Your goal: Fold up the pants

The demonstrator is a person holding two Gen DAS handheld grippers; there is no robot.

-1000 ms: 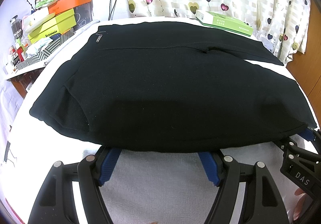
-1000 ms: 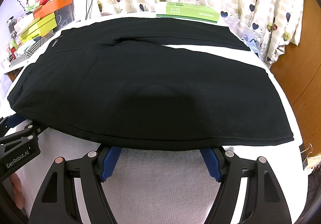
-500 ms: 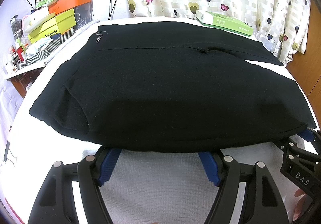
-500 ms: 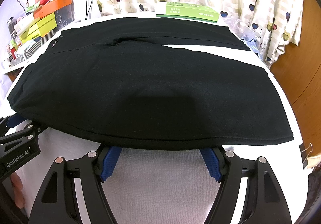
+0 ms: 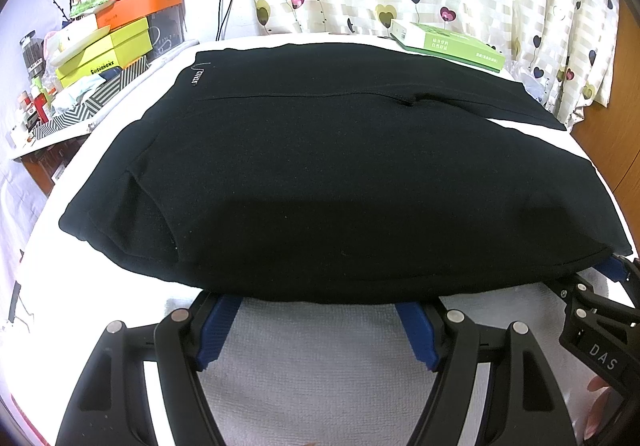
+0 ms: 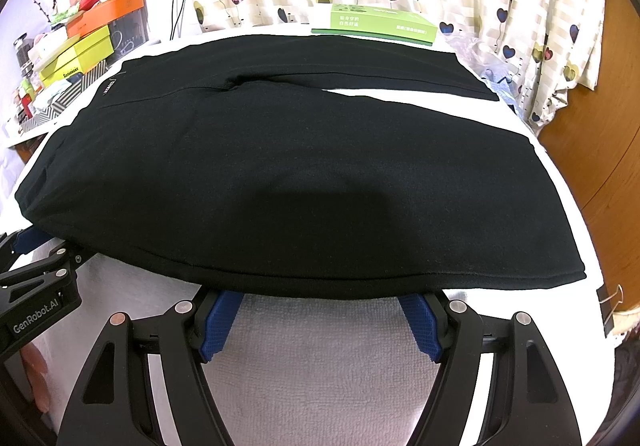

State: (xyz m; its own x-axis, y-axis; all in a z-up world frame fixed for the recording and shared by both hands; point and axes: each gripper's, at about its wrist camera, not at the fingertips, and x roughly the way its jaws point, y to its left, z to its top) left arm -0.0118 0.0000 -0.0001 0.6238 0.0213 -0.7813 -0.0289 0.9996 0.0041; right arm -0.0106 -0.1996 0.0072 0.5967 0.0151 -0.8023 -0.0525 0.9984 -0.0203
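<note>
Nothing has moved over the last second. Both claws wait wide open, left gripper [image 5: 320, 326] and right gripper [image 6: 320, 322], their blue tips slipped under the near hem of the black pants [image 5: 320, 174], which lie flat ahead on the white towel [image 5: 312, 366]. Likely a pause before pinching. Beyond sits a green box [image 6: 380, 26].

The pants [image 5: 340, 186] hide both grippers' blue fingertips [image 6: 224, 306].
</note>
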